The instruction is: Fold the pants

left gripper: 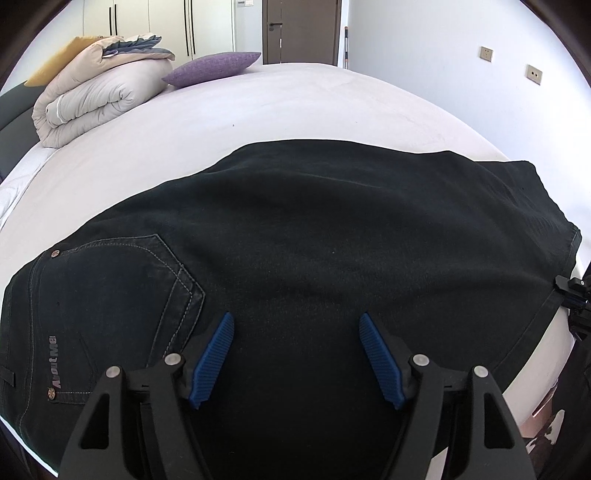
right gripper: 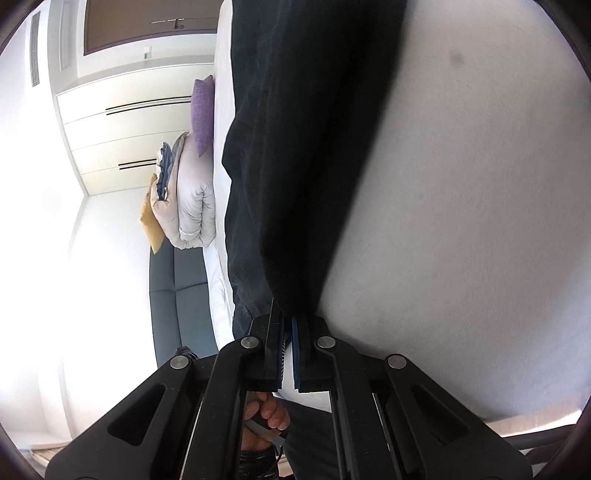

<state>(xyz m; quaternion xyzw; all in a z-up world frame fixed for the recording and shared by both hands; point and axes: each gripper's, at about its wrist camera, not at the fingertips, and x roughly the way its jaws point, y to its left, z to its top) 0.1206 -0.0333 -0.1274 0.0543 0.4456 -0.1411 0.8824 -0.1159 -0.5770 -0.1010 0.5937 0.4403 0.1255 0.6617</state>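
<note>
Black jeans [left gripper: 295, 229] lie flat across the white bed [left gripper: 295, 99], back pocket and waistband at the left, leg hems at the right. My left gripper [left gripper: 296, 325] is open, its blue pads [left gripper: 216, 354] apart just above the middle of the jeans, holding nothing. My right gripper [right gripper: 289, 321] is shut on the hem edge of the jeans [right gripper: 295, 147]; the camera is rolled sideways. Its black body shows at the right edge of the left wrist view [left gripper: 574, 291], at the leg hems.
A folded beige duvet [left gripper: 99, 96] with a yellow cushion and a purple pillow [left gripper: 212, 68] lie at the far left of the bed. A wardrobe and a brown door [left gripper: 301, 31] stand behind. A grey headboard [right gripper: 177, 291] shows in the right wrist view.
</note>
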